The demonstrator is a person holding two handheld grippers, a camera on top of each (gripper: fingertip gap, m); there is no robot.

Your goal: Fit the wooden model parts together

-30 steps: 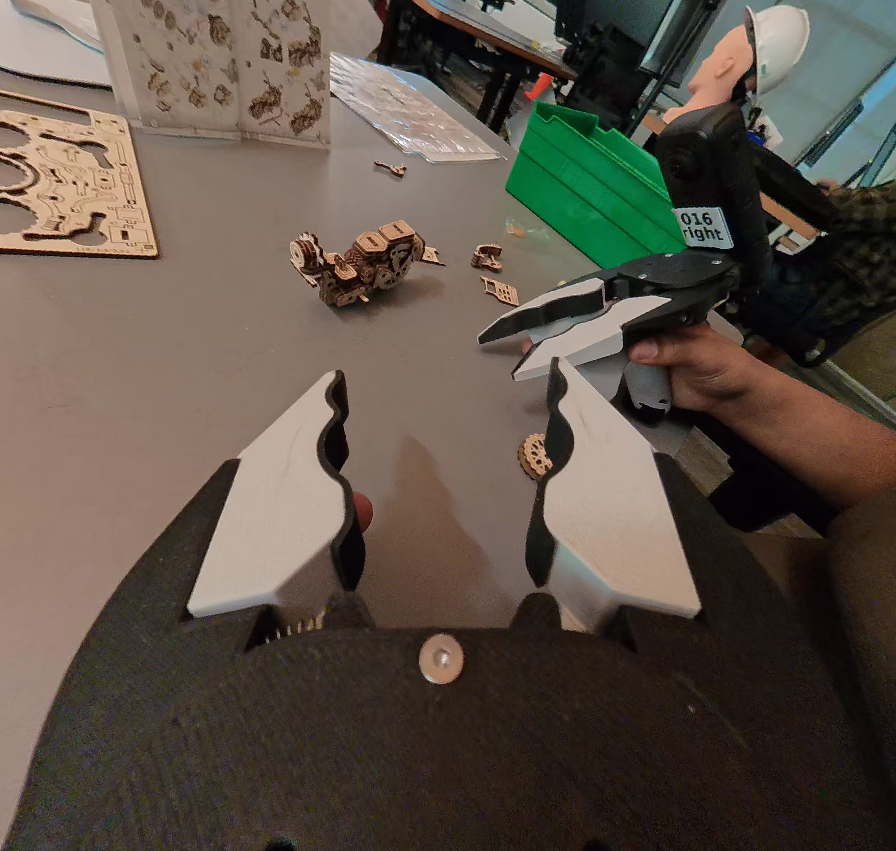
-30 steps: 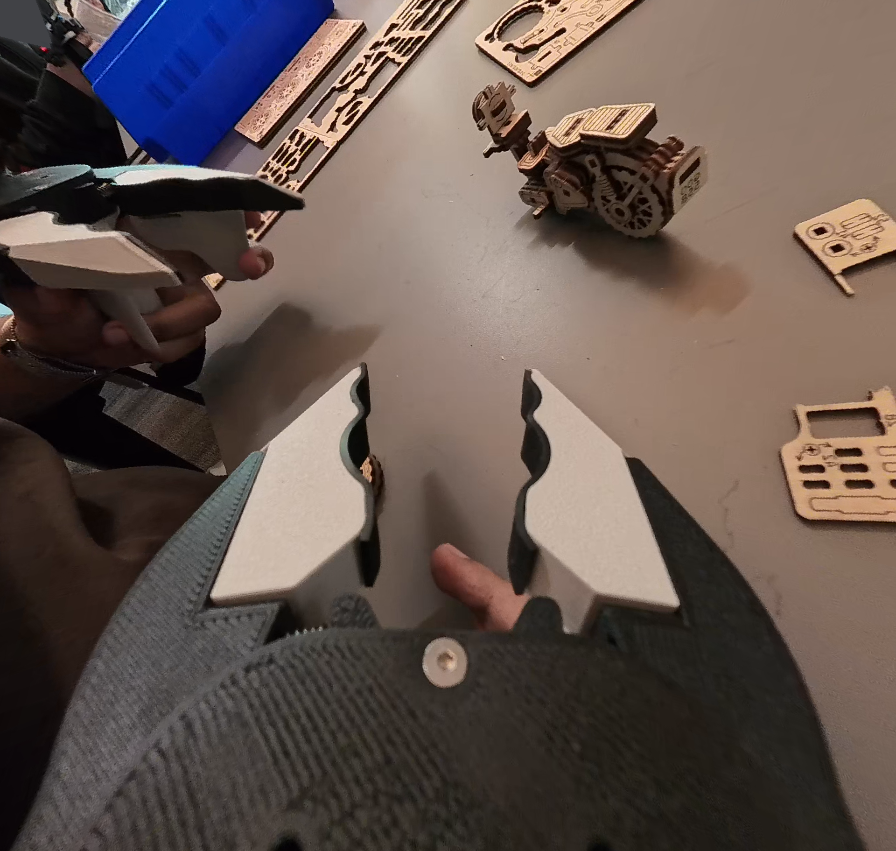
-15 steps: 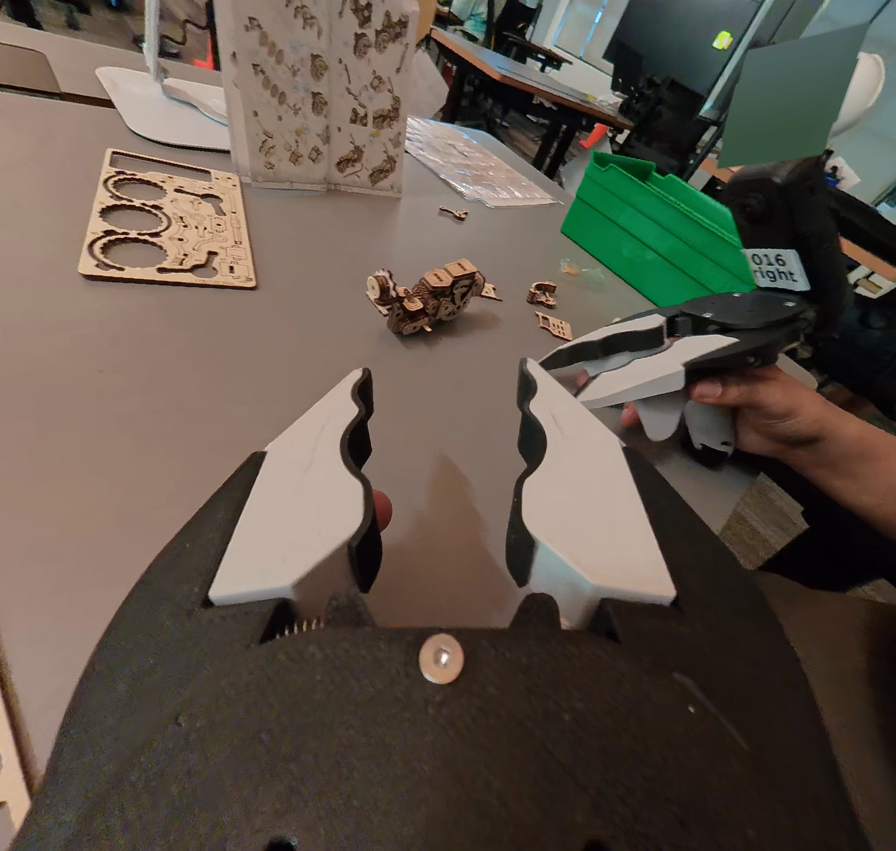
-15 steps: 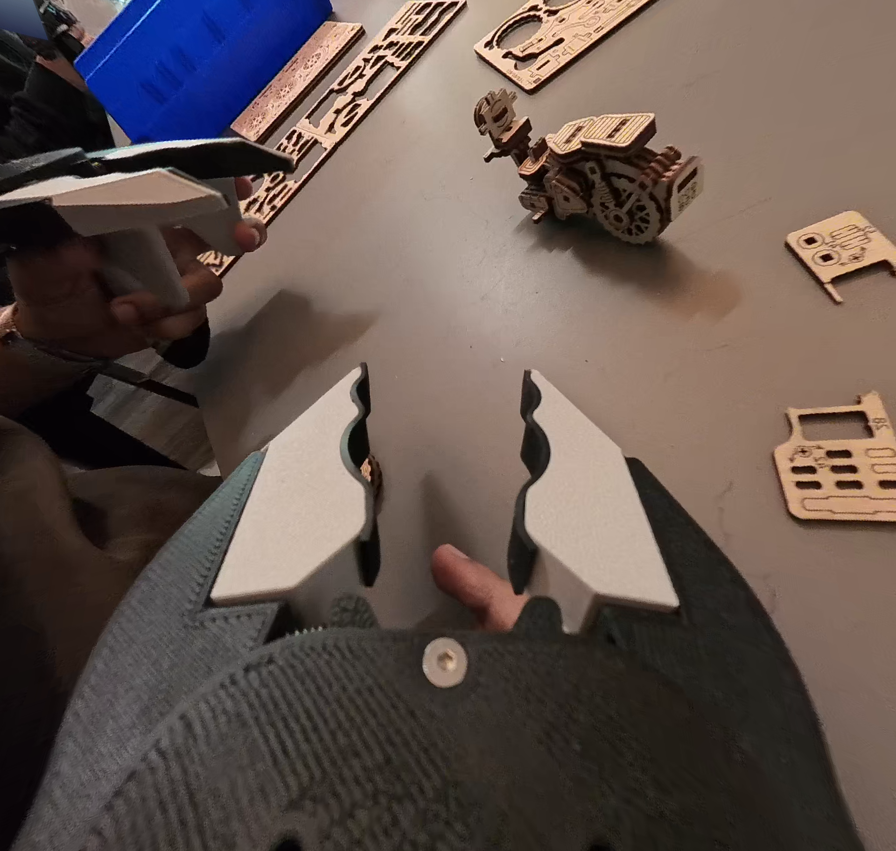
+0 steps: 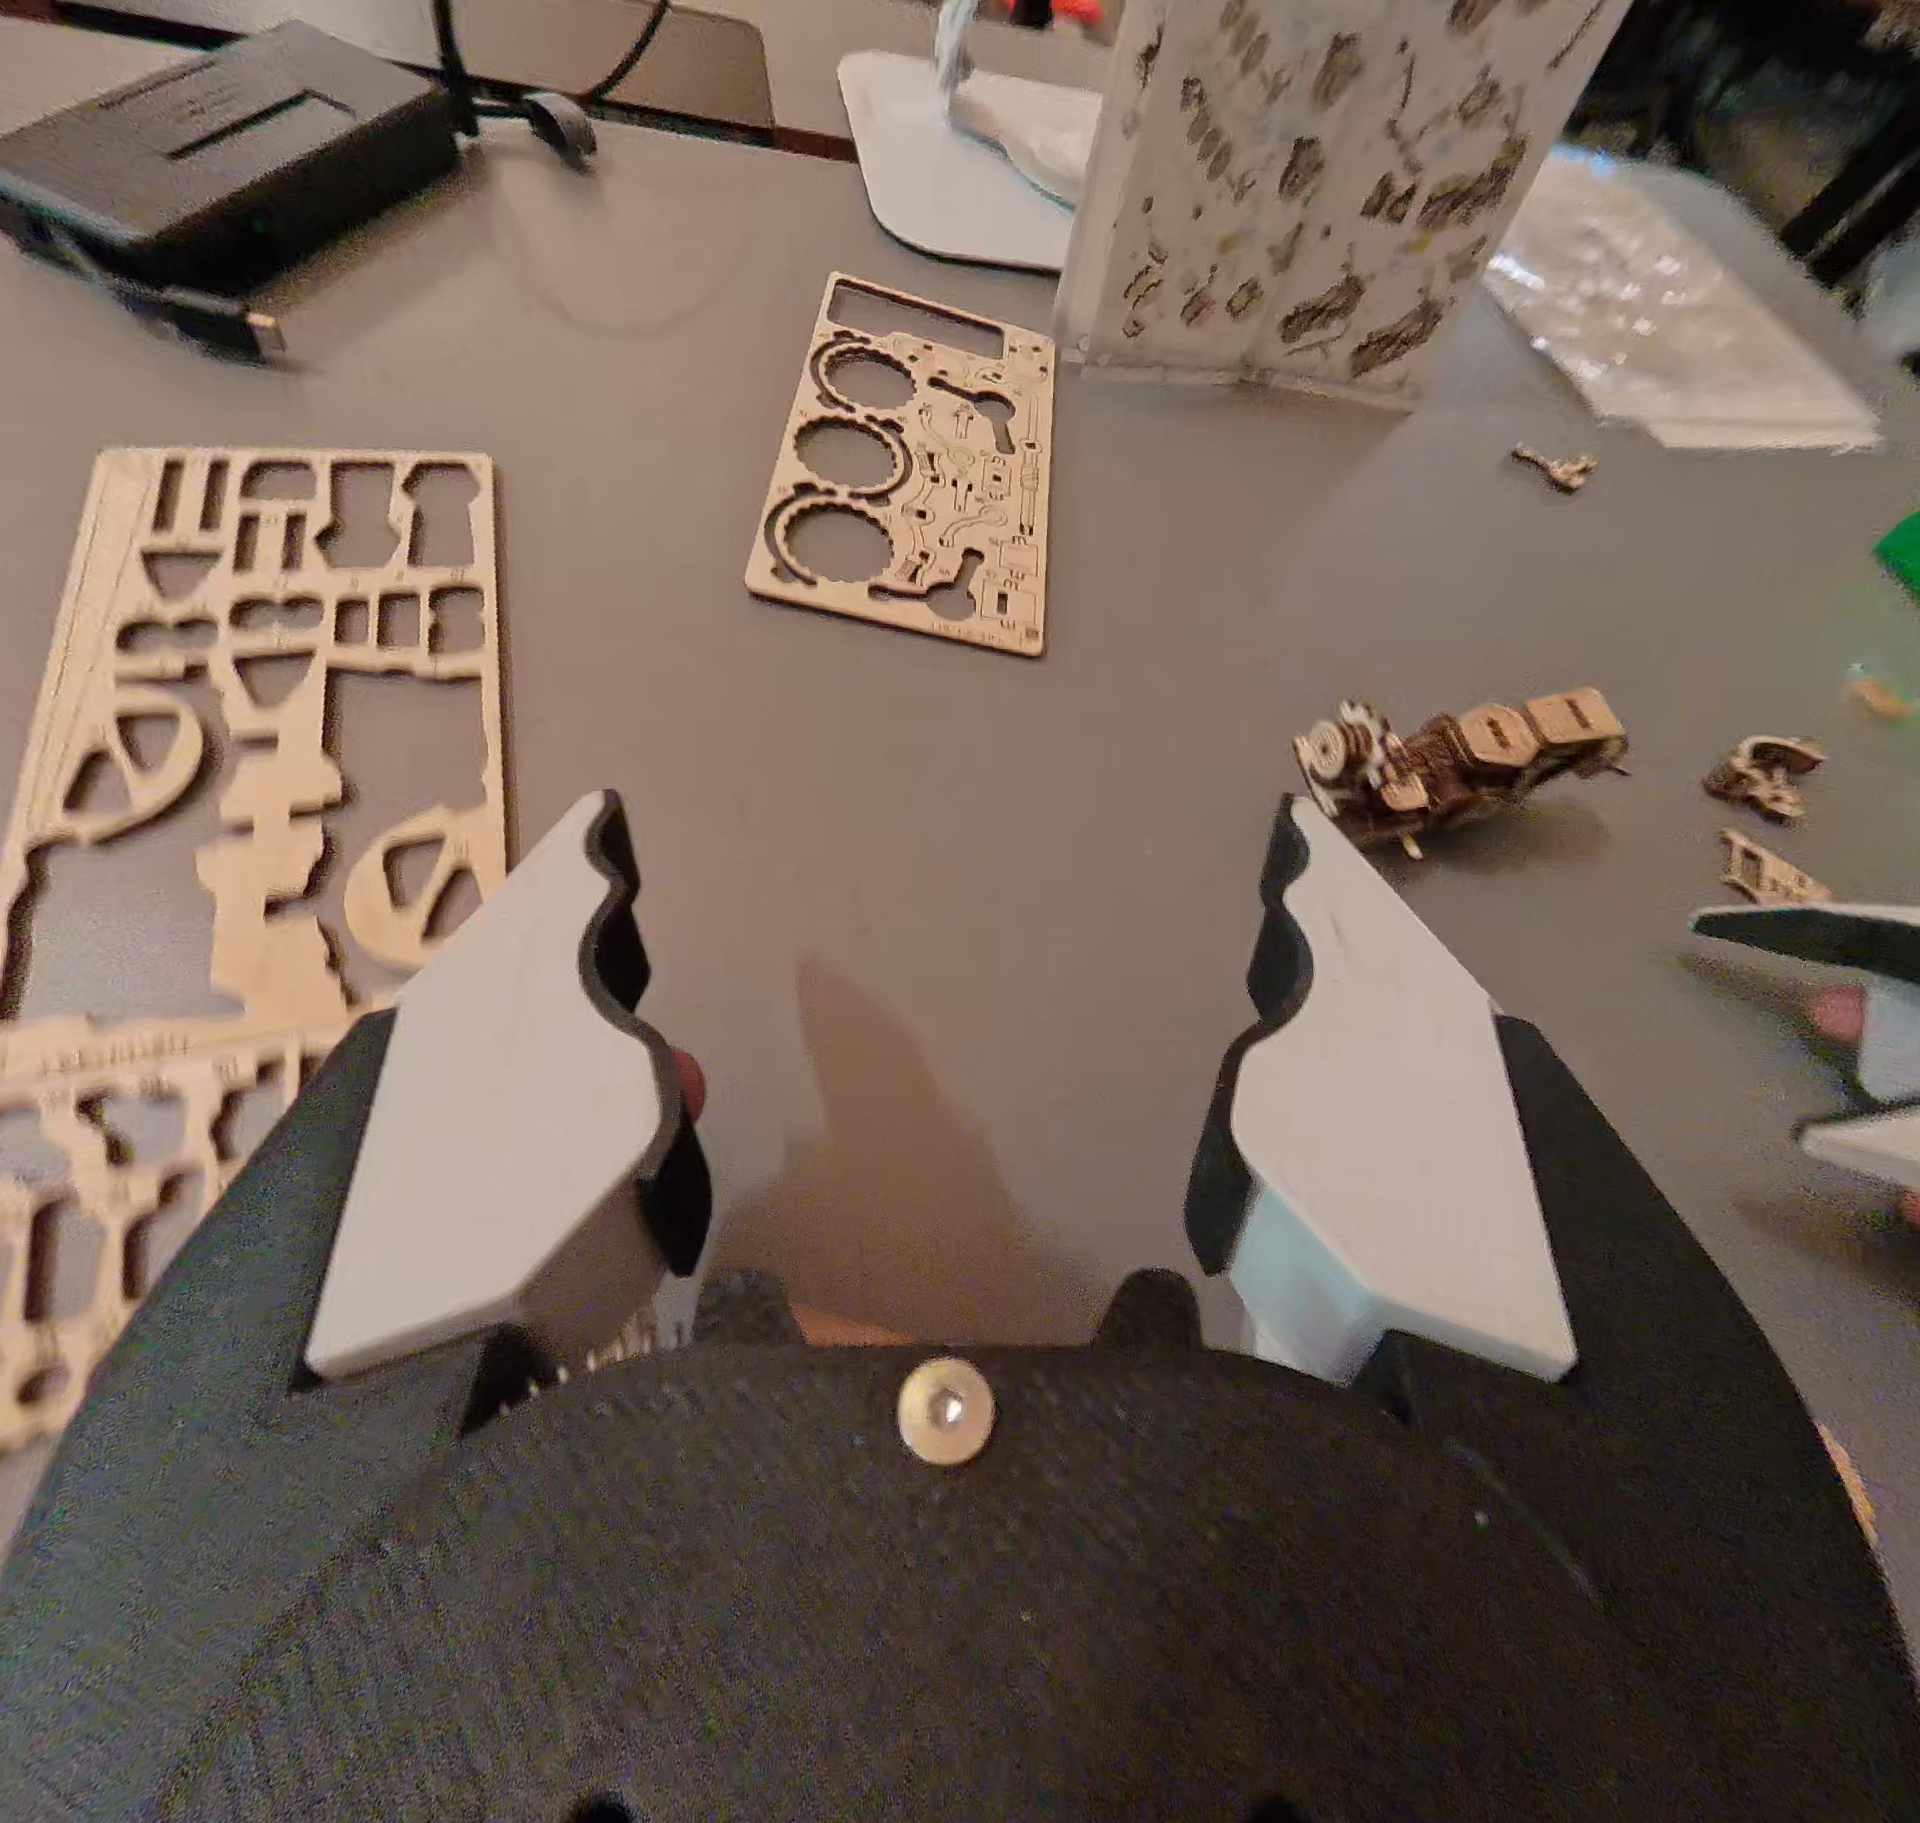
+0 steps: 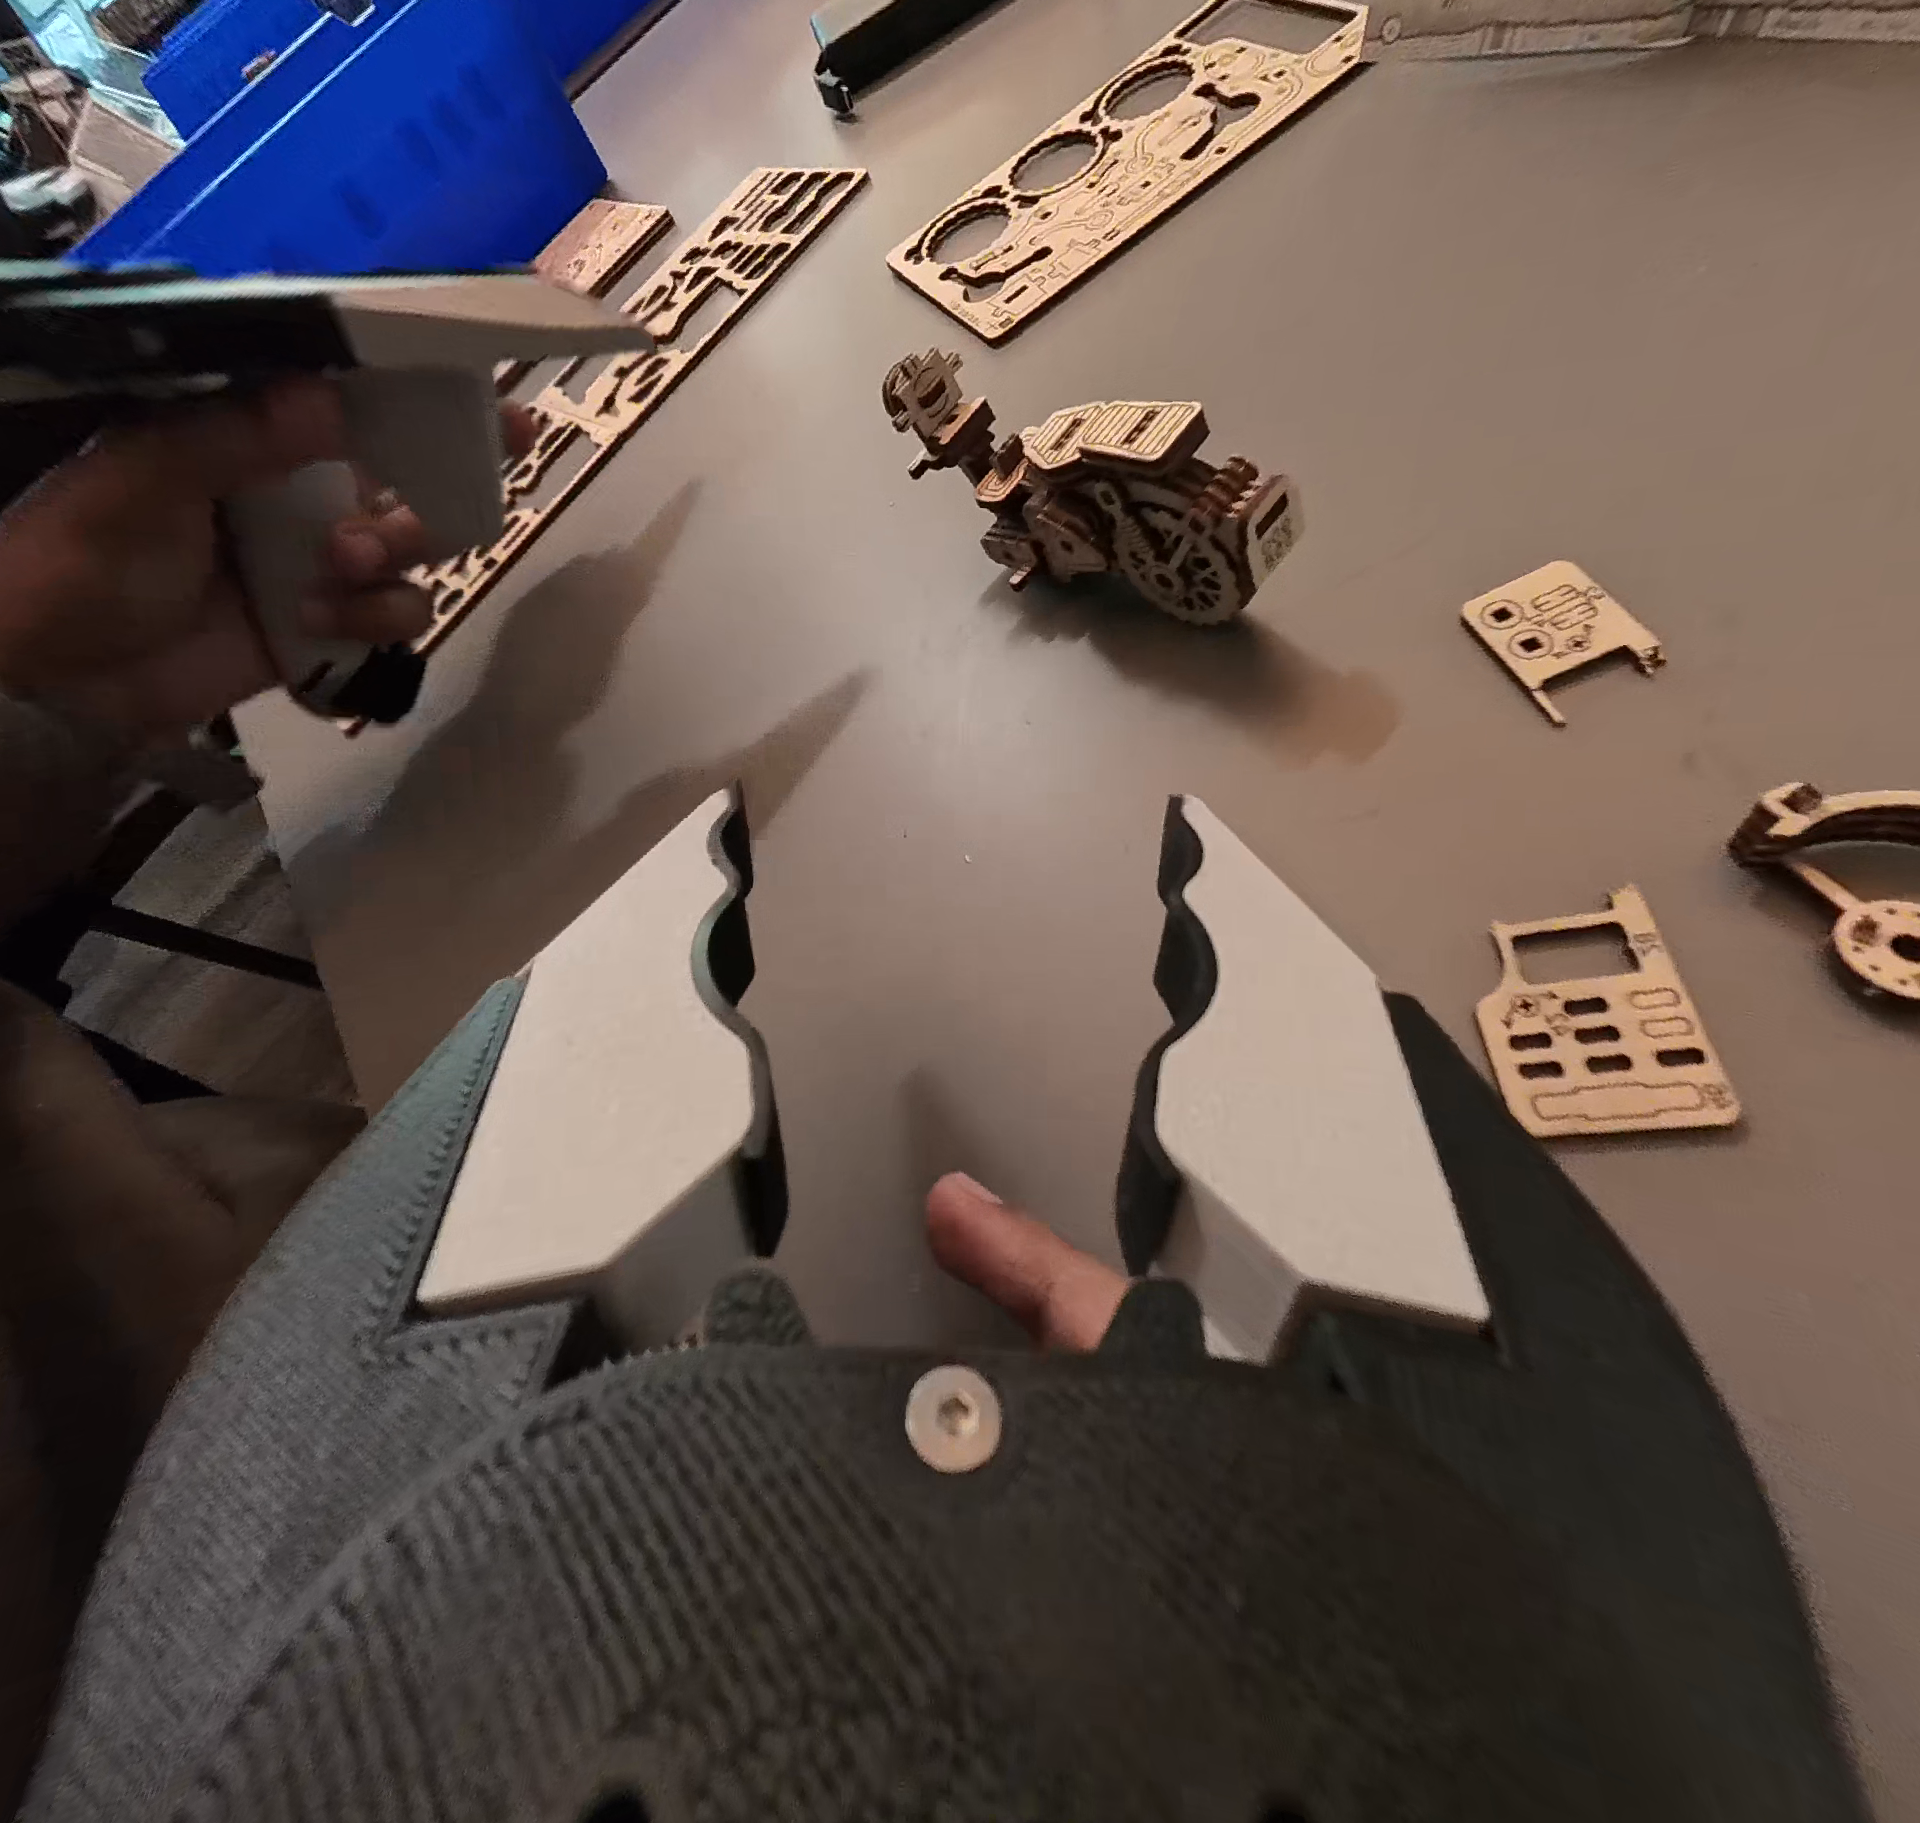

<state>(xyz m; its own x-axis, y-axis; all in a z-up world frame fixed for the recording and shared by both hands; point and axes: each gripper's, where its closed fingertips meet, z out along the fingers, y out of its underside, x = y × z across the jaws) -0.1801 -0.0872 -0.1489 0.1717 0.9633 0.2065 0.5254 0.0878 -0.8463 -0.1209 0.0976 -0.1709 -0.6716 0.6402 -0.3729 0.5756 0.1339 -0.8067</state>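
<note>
An office-like workshop: grey worktable point(image 5: 935, 786), blue storage bins point(image 6: 395, 142), black device box point(image 5: 208, 163) with cables.

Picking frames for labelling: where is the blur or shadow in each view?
Left wrist view: the edges smear, blurring the right gripper and the instruction sheet. Right wrist view: the left gripper is motion-blurred, while the wooden motorcycle model is sharp and casts a soft shadow.
</note>
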